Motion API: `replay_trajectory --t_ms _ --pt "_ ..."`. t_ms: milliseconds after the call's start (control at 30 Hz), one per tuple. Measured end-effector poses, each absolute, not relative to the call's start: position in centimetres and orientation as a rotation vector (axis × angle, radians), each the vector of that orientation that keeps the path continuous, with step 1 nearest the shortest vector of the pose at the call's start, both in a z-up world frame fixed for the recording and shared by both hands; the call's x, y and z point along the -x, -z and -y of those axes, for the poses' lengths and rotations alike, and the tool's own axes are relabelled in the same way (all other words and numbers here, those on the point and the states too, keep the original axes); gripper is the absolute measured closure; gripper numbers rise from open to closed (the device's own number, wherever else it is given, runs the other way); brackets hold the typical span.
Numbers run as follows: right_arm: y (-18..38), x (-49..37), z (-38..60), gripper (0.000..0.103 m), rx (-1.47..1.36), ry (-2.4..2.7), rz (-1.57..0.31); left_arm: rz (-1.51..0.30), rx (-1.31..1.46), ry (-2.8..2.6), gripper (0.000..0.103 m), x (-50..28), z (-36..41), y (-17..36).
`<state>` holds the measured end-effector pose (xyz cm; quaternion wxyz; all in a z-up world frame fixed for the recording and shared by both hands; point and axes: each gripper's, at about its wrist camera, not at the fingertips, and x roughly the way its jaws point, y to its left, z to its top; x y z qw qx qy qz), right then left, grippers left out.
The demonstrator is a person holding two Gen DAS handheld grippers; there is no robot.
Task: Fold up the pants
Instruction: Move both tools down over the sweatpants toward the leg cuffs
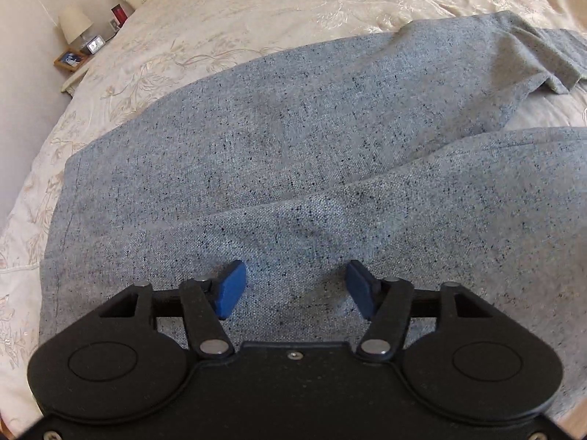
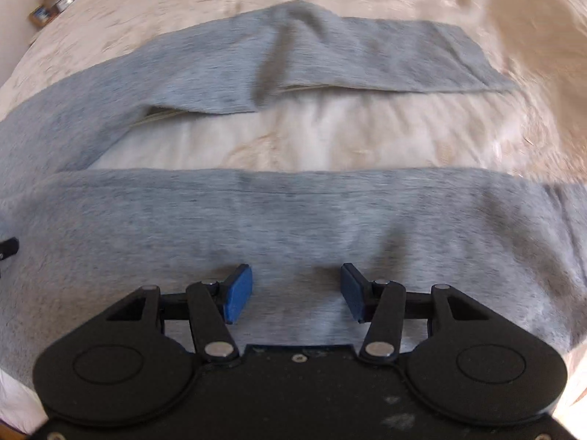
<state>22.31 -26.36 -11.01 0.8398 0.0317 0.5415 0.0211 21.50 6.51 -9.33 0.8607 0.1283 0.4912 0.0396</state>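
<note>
Grey speckled pants lie flat on the bed, legs spread apart, far leg creased. Both grippers, left and right, hang over the near leg, jaws open, gripping nothing

Light grey-blue woven fabric pants were flecked all over with tiny dark specks; in the blurred right wrist view they read as plain pale grey. Cream satin bedspread carried tone-on-tone floral embroidery. Black plastic left gripper and black right gripper had blue pads. Far left: cream-shaded lamp, wooden-framed blue picture, small red item.
</note>
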Motion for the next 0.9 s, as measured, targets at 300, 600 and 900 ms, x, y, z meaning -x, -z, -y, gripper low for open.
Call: replay_trajectory --t_ms 300,600,900 --pt "6.4 -24.7 30.5 0.048 -0.179 0.031 -1.033 -0.881 -0.129 0.006 0.046 -26.2 -2.7 3.5" --pt "4.7 -34.7 24.6 0.046 -0.086 -0.116 -0.935 -0.886 -0.081 0.088 0.046 -31.3 2.9 4.7" --pt "10.8 -38.6 27.9 0.051 0.019 -0.079 -1.069 -1.022 -0.149 0.118 0.044 -33.2 5.9 10.9"
